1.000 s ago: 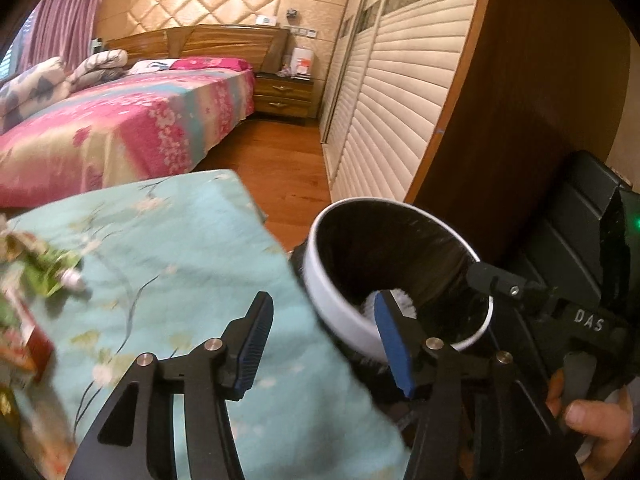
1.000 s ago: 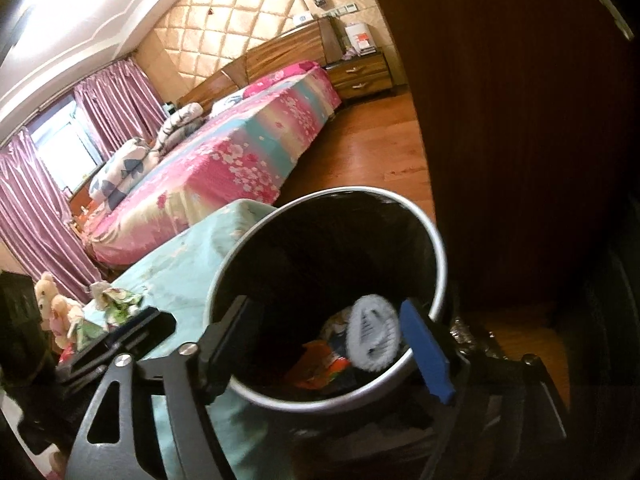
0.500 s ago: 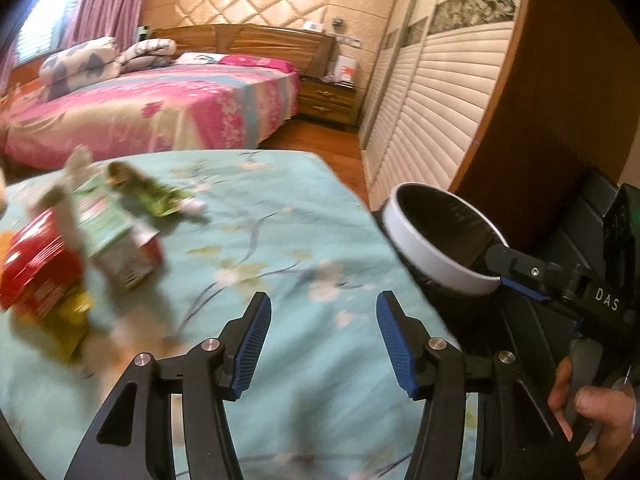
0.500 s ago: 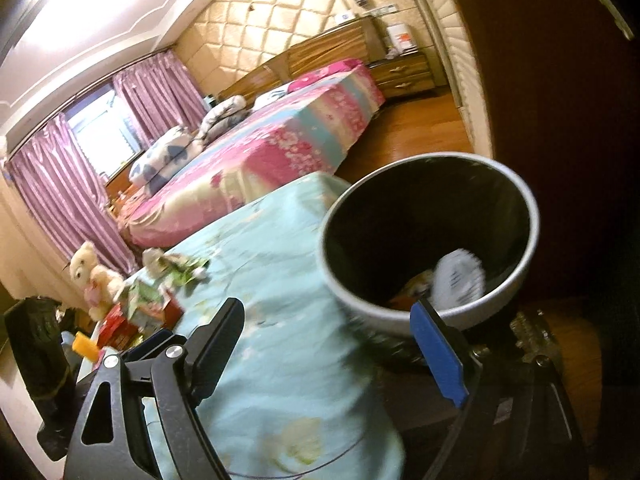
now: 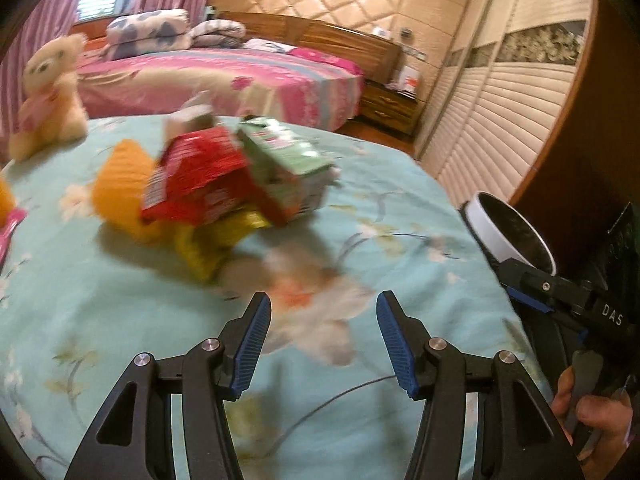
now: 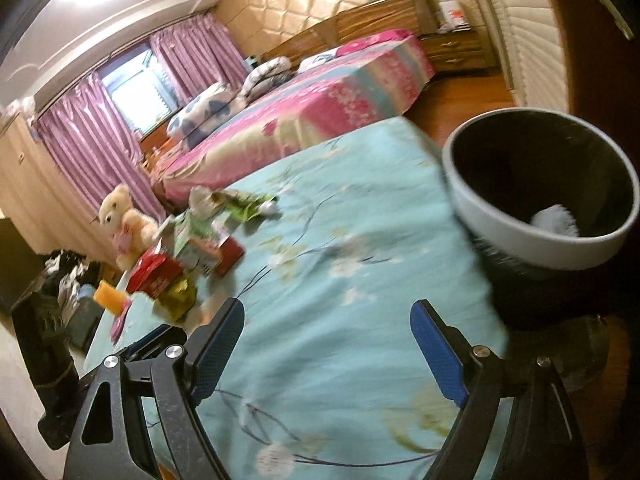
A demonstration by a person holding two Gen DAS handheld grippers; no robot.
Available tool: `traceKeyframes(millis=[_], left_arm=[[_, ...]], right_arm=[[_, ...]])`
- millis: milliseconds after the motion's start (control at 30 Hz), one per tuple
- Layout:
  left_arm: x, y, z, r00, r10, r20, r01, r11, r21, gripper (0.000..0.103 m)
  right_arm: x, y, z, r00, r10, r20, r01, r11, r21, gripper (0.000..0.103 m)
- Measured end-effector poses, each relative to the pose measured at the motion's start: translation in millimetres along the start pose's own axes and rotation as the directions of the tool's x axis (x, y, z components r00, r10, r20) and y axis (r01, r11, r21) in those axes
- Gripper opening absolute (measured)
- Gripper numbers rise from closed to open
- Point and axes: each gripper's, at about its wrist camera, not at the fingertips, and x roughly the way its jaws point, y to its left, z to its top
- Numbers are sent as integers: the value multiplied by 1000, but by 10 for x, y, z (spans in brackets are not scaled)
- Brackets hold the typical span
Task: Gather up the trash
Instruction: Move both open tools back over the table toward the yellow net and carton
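In a bedroom with a pink-covered bed [image 5: 224,76] and purple curtains [image 6: 92,136], a table draped in a turquoise floral cloth [image 5: 120,312] carries a blurred heap of trash [image 5: 224,184]: a red packet, a green carton and a yellow wrapper, piled toward the cloth's far left side beside an orange sponge [image 5: 120,188] and near a cream teddy bear [image 5: 48,96]. A white-rimmed, black-lined bin [image 6: 540,188] stands at the table's right edge, well apart from the heap, with something white inside. The left gripper [image 5: 324,340] hovers over bare cloth short of the heap, jaws parted and empty, while the right gripper [image 6: 328,344], whose jaws have just been opening, stands wide with nothing between them, held by a hand [image 5: 596,412].
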Motion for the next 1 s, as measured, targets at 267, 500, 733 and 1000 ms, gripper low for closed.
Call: traceKeyframes(millis=[267, 500, 733, 1000], left_arm=[[-173, 427, -2, 997, 71, 7, -70, 995, -67, 55], [-199, 773, 94, 992, 123, 8, -121, 985, -121, 55], [-112, 1041, 281, 988, 153, 0, -151, 980, -131, 55], [86, 1246, 569, 993, 118, -12, -118, 990, -79, 55]], right_arm=[[214, 306, -49, 999, 40, -35, -42, 998, -50, 87], [433, 561, -56, 995, 71, -66, -78, 992, -96, 86], [689, 824, -18, 992, 95, -85, -107, 983, -149, 86], [960, 1061, 99, 991, 97, -88, -114, 972, -208, 86]])
